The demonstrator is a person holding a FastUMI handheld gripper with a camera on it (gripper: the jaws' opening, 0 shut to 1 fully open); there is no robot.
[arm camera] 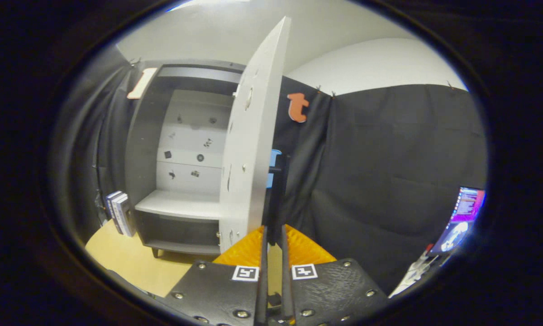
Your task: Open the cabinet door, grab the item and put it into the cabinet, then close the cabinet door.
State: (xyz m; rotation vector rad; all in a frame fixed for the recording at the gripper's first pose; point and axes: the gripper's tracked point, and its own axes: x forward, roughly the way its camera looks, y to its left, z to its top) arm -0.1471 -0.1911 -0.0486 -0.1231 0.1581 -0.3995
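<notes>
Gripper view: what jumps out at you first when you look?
The big white door jumps out first, swung wide open and standing edge-on right ahead of the gripper. The gripper's two fingers sit almost closed on the dark handle at the door's edge. Left of the door, the open cabinet shows a bare white shelf, with some books standing beside it.

Fisheye rides on gripper (272,235), faces forward along its near-touching fingers, low over tabletop (126,262). Close to open cabinet door (253,149) edge-on ahead; cabinet (181,181) interior beyond, left.
</notes>
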